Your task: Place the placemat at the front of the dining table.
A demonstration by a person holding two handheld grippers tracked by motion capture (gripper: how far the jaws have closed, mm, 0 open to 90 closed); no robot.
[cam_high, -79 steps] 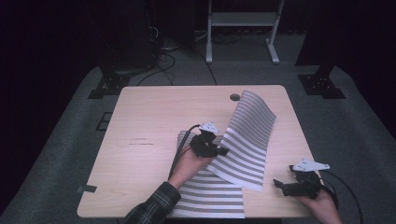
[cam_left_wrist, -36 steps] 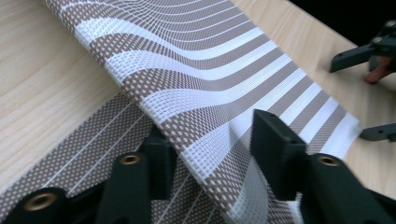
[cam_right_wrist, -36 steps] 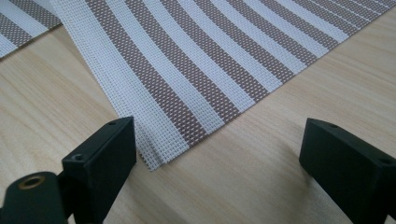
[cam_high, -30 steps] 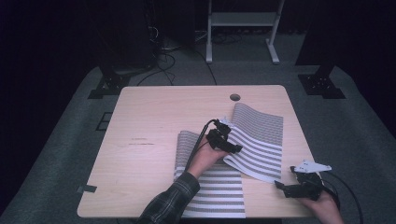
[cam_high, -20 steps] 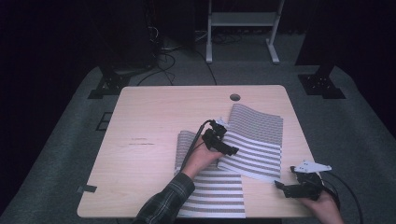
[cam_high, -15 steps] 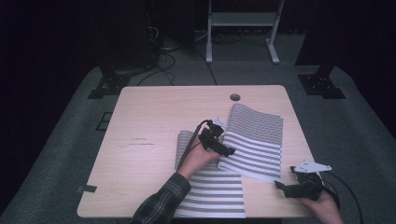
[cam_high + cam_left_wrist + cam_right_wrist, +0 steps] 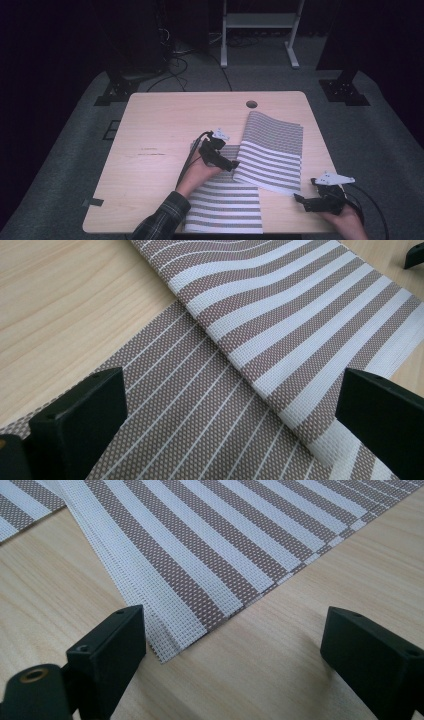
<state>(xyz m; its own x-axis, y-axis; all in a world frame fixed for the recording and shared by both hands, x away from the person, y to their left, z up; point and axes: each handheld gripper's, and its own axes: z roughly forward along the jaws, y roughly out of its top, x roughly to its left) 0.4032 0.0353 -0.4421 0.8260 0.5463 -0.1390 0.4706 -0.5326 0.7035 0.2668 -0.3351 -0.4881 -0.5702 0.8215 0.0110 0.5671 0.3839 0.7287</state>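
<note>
Two black two-jaw grippers work at one light wooden table. Nearest the person, the right gripper rests at the table's near right edge, jaws wide apart and holding nothing, with a corner of the folded flap just ahead of them (not between the pads). Farther in, the left gripper has just been opening; its jaws stand fully apart above the fold line, gripping nothing. One brown-and-white striped woven placemat lies there, its right part folded over.
</note>
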